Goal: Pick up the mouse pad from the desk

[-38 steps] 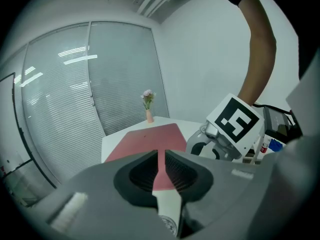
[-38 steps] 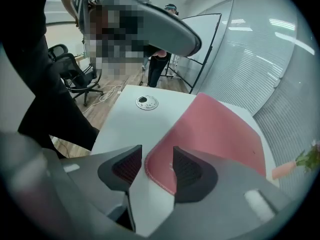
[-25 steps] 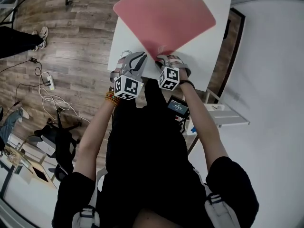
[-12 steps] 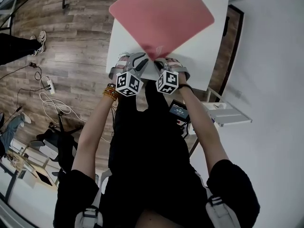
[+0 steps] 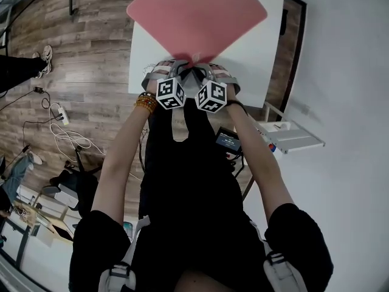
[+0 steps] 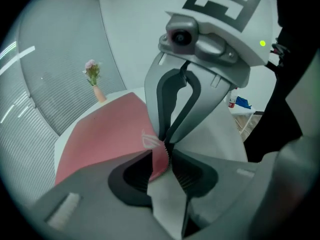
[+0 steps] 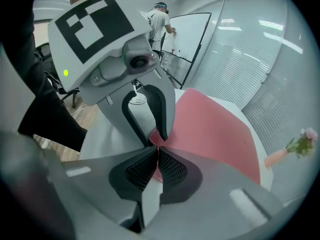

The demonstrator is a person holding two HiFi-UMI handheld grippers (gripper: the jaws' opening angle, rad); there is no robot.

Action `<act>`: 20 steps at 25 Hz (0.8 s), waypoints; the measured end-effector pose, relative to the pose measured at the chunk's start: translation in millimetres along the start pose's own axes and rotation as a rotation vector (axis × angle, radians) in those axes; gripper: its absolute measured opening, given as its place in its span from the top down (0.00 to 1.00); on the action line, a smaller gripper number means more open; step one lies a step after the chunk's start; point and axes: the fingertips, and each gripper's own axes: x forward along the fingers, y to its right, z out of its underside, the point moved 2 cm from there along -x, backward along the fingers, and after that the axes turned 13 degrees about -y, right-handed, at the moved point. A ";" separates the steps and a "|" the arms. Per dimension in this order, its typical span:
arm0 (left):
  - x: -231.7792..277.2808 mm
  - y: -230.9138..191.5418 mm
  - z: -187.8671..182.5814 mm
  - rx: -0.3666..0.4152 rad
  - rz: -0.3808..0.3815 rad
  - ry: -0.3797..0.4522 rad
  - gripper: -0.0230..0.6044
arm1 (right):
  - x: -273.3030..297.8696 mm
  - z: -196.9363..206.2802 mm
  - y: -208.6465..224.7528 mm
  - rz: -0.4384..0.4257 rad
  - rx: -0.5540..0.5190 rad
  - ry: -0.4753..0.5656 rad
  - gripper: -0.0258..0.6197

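Head view gives me the pink mouse pad lying as a diamond on the white desk. Its near corner points at the desk's near edge, where my two grippers meet. The right gripper has just been closing its fingers, and they now stand together, pinching that corner of the pad between their ribbed faces. The left gripper sits just beside it on the same corner. Its fingers stand narrowly apart with the corner's tip between them and a sliver of desk showing on one side, so I read no squeeze there. Most of the pad rests flat on the desk. At the desk's far edge stands a small vase with a flower.
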 end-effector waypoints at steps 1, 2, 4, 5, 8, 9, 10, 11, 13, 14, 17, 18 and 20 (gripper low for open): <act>2.8 -0.4 0.7 -0.009 0.007 -0.012 0.78 | 1.0 0.1 0.5 -0.001 -0.003 0.002 0.92; 4.0 -0.2 0.8 -0.025 0.019 -0.017 0.79 | 1.5 0.5 1.3 -0.001 0.000 0.005 0.92; 4.5 0.6 -0.3 -0.075 0.034 -0.015 0.83 | 0.1 1.5 3.7 0.000 0.014 0.018 0.92; 4.6 1.2 -0.8 -0.099 0.033 -0.012 0.84 | -1.6 1.6 4.5 0.000 0.020 0.029 0.91; 4.5 4.5 -2.7 -0.119 0.014 -0.012 0.90 | -8.2 2.9 5.1 -0.014 0.038 0.075 0.87; 4.2 5.9 -3.9 -0.120 0.010 -0.011 0.92 | -10.8 4.3 4.9 -0.026 0.042 0.088 0.83; 3.3 6.0 -4.9 -0.127 0.007 -0.005 0.92 | -12.5 5.7 4.3 -0.041 0.043 0.093 0.77; 1.8 4.2 -5.1 -0.143 0.005 0.003 0.93 | -12.3 6.8 3.3 -0.057 0.037 0.092 0.72; -2.5 -3.8 -4.6 -0.192 0.002 0.024 0.93 | -6.2 9.7 0.4 -0.079 0.014 0.066 0.65; -5.4 -7.8 -5.2 -0.216 -0.004 0.034 0.93 | -1.3 11.9 -1.0 -0.076 -0.002 0.044 0.63; -15.4 -14.6 -11.0 -0.236 -0.031 0.063 0.93 | 13.2 12.3 2.8 0.000 -0.051 -0.008 0.61; -18.5 -15.2 -13.3 -0.228 -0.039 0.073 0.93 | 16.5 10.4 7.2 0.036 -0.053 -0.017 0.65; -23.2 -14.4 -17.3 -0.208 -0.062 0.088 0.93 | 19.8 6.8 16.5 0.095 -0.038 -0.032 0.77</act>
